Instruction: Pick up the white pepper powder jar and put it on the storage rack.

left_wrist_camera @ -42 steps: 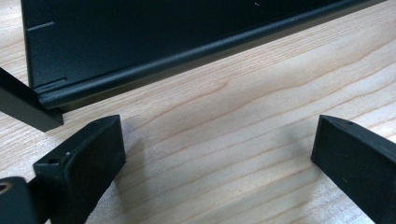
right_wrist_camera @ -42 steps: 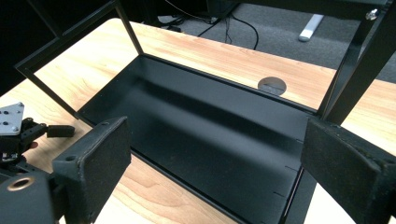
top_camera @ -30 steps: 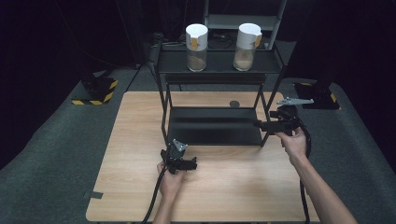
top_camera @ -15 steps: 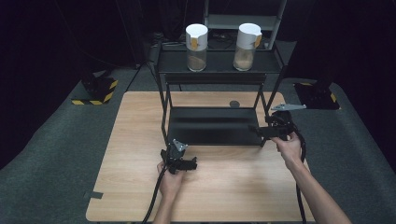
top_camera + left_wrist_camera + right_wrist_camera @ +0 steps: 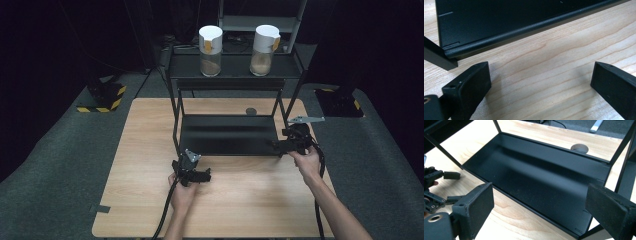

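Rack [image 5: 227,134] stands mid-tabletop [image 5: 150,150], two jars [image 5: 210,44] on top shelf. Right gripper [image 5: 280,146] at its front right corner, fingers spread, empty. Left gripper [image 5: 202,175] likewise spread, near front left leg. Risk: nudging the frame could topple the jars.

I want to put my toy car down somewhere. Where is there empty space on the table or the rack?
The rack's black bottom shelf is bare. The wooden table is free left of the rack and between the left gripper and right gripper. The top shelf is fuller: two jars stand there, with a gap between.
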Action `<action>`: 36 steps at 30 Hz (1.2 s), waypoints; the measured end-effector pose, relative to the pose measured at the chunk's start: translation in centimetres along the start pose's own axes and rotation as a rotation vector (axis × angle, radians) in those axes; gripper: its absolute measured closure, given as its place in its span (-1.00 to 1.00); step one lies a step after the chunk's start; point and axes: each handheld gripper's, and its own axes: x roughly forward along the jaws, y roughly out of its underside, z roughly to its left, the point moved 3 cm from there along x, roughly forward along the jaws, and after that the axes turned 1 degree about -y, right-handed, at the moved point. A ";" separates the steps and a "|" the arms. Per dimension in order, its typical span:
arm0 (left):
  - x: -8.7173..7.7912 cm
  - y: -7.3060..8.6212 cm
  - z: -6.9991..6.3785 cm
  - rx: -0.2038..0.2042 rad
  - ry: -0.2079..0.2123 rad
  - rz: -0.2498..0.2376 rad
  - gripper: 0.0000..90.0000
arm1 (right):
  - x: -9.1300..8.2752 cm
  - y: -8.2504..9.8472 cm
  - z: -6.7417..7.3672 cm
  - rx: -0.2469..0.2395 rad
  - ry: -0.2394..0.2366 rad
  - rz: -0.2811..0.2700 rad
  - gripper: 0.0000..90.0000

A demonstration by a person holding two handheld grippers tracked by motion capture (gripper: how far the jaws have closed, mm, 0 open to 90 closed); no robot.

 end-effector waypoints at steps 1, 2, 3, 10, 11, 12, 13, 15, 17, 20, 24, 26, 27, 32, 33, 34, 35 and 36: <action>0.0 0.0 0.0 0.000 0.000 0.000 -0.94 | 0.0 0.1 0.0 0.000 0.003 0.003 -0.82; 0.0 0.0 0.0 0.001 0.000 0.000 -0.94 | 0.1 0.2 0.0 -0.001 0.003 0.004 -0.82; 0.0 0.0 0.0 0.000 0.000 0.000 -0.94 | 0.2 0.3 0.1 -0.001 0.003 0.003 -0.82; 0.0 0.0 0.0 0.001 0.000 0.001 -0.94 | 0.6 0.7 0.3 -0.016 0.012 0.013 -0.82; 0.0 0.0 0.0 0.001 0.000 0.001 -0.94 | 0.6 0.7 0.3 -0.016 0.012 0.015 -0.82; 0.0 0.0 0.0 0.001 0.000 0.001 -0.94 | 0.6 0.9 0.3 -0.015 0.009 0.010 -0.82; 0.0 0.0 0.0 0.001 0.000 0.001 -0.94 | 0.6 1.0 0.4 -0.017 0.011 0.007 -0.82; 0.0 0.0 0.0 0.002 0.000 0.002 -0.94 | 0.6 1.2 0.5 -0.019 0.011 0.005 -0.82; 0.0 0.0 0.0 0.002 0.000 0.002 -0.94 | 0.8 1.4 0.6 -0.021 0.012 0.002 -0.82; 0.0 0.0 0.0 0.002 0.000 0.002 -0.94 | 1.1 1.6 0.7 -0.019 0.008 0.002 -0.82; 0.0 0.0 0.0 0.001 0.000 0.001 -0.94 | 1.4 2.0 0.8 -0.018 0.002 0.005 -0.82; 0.0 0.0 0.0 0.001 0.000 0.001 -0.94 | 1.5 2.2 0.8 -0.018 0.002 0.009 -0.82; 0.0 0.0 0.0 0.001 0.000 0.001 -0.94 | 1.5 2.3 0.8 -0.016 0.000 0.008 -0.82; 0.0 0.0 0.0 0.000 0.000 0.000 -0.94 | 1.6 2.9 0.9 -0.023 0.009 0.015 -0.82; 0.0 0.0 0.0 0.000 0.000 0.000 -0.94 | 1.6 3.0 1.0 -0.027 0.011 0.016 -0.82; 0.0 0.0 0.0 0.000 0.000 0.001 -0.94 | 1.7 3.2 1.0 -0.029 0.014 0.017 -0.82; 0.0 0.0 0.0 0.000 0.000 0.000 -0.94 | 1.7 3.4 1.0 -0.029 0.014 0.014 -0.82; 0.0 0.0 0.0 0.000 0.000 0.000 -0.94 | 1.8 3.5 1.1 -0.030 0.017 0.016 -0.82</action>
